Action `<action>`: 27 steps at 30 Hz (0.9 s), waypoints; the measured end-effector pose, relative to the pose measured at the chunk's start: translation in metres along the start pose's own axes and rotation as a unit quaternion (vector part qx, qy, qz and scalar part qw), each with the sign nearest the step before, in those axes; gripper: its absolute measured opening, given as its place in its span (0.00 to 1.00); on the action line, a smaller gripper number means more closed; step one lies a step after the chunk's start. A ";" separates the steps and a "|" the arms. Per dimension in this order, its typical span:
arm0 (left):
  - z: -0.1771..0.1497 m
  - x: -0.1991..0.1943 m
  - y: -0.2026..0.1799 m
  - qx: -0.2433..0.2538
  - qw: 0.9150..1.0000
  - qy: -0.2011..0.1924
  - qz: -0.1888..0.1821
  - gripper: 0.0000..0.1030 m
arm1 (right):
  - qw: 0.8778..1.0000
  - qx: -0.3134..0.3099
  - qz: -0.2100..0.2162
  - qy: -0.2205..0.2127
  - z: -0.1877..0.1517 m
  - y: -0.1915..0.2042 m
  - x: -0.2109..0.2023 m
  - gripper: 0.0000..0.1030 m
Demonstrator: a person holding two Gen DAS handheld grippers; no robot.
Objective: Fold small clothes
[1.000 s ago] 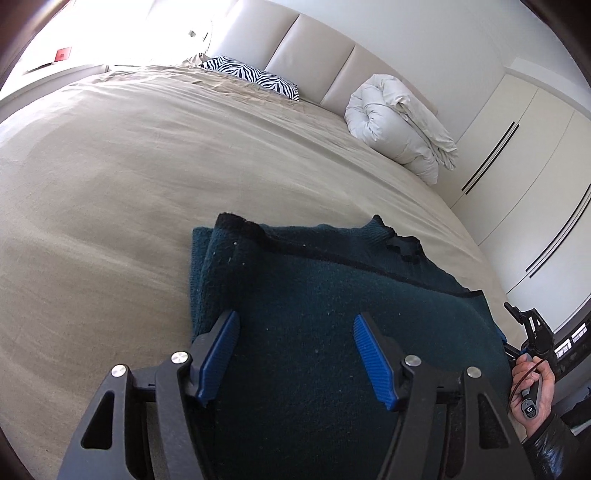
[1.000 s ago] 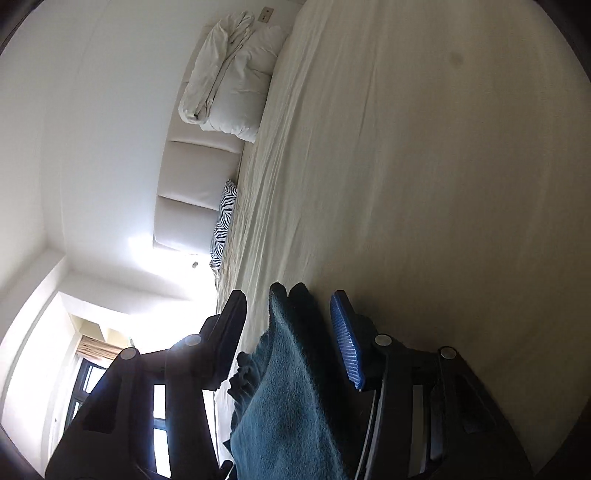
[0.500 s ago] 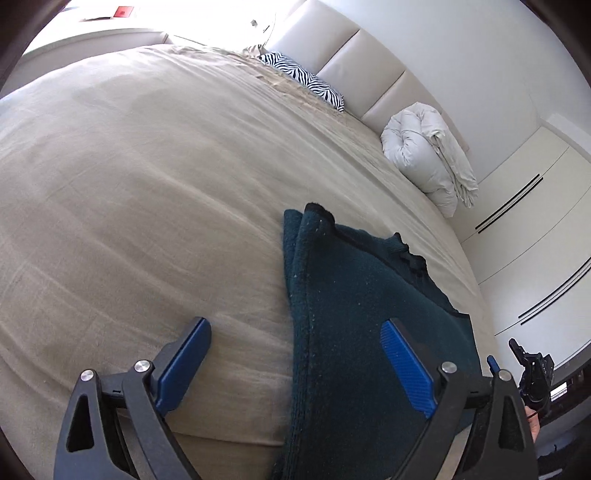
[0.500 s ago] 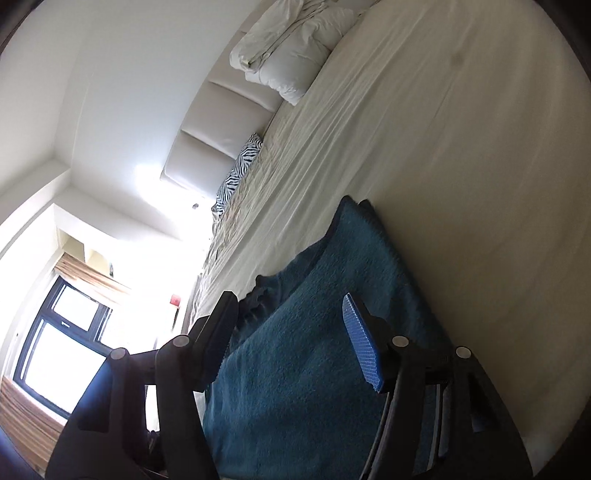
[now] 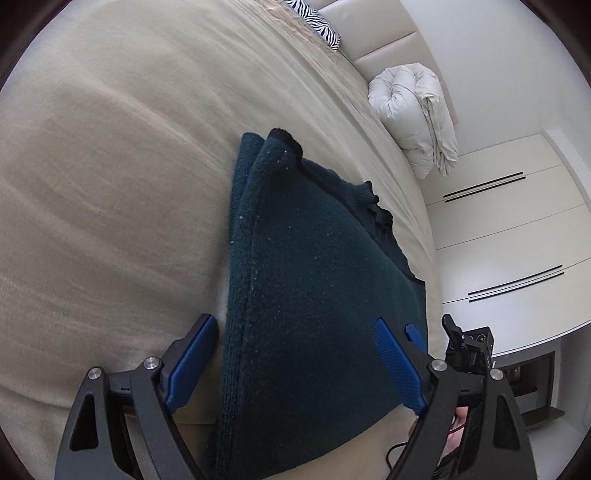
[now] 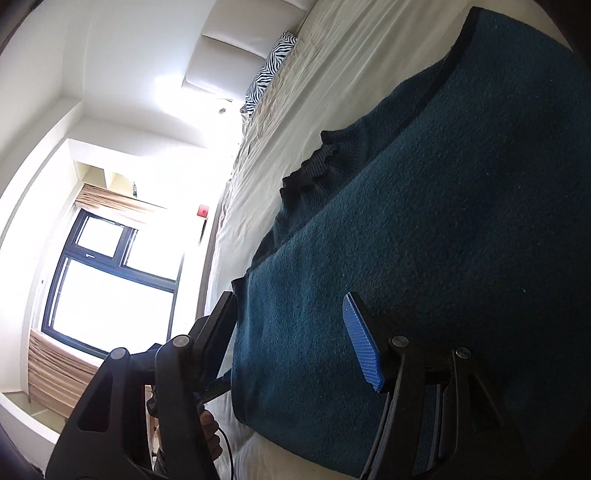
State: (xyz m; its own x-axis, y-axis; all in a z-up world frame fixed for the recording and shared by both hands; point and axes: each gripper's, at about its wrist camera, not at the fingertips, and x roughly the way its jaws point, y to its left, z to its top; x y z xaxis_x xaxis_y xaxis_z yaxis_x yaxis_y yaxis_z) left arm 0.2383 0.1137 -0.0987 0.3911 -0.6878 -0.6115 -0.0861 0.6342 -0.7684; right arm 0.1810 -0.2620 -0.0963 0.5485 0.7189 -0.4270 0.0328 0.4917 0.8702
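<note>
Folded sweater (image 5: 314, 288) is straddled lengthwise by closing left claw (image 5: 295, 362), nothing gripped; right claw (image 6: 291, 339) half-open, empty.

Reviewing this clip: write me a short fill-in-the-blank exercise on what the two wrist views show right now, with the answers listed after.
1. The folded dark teal knitted garment lies on a beige ____.
2. Against the padded headboard sits a pillow with a ____ print.
3. The rolled white duvet rests at the ____ of the bed.
4. The right gripper has blue ribbed pads, and in its view a ____ lets in bright daylight.

Missing words: bed; zebra; head; window
</note>
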 end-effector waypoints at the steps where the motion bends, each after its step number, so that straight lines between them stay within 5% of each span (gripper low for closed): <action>1: 0.001 0.000 0.006 -0.019 1.000 0.010 -0.012 0.75 | 1.000 0.001 0.003 0.006 0.000 0.001 0.005 0.57; 7: 0.001 0.004 0.013 -0.056 0.998 0.030 -0.026 0.61 | 0.999 0.001 0.030 0.034 0.002 0.010 0.031 0.57; 12: 0.001 0.008 0.023 -0.072 0.996 0.033 -0.029 0.20 | 0.998 0.009 0.009 0.059 0.002 0.003 0.050 0.57; 19: 0.002 0.003 0.003 -0.056 0.998 0.018 -0.018 0.16 | 0.998 0.002 0.013 0.064 0.006 -0.005 0.064 0.56; 27: -0.004 0.012 -0.093 0.027 0.999 0.017 -0.023 0.16 | 0.995 0.045 0.072 0.058 0.017 -0.016 0.044 0.59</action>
State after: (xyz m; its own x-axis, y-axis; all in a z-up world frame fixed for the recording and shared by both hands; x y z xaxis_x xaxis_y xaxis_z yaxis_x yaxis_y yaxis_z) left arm 0.2477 0.0447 -0.0351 0.3621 -0.7273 -0.5831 -0.0187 0.6197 -0.7846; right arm 0.2188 -0.2463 -0.1247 0.4530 0.8328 -0.3181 0.0390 0.3380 0.9403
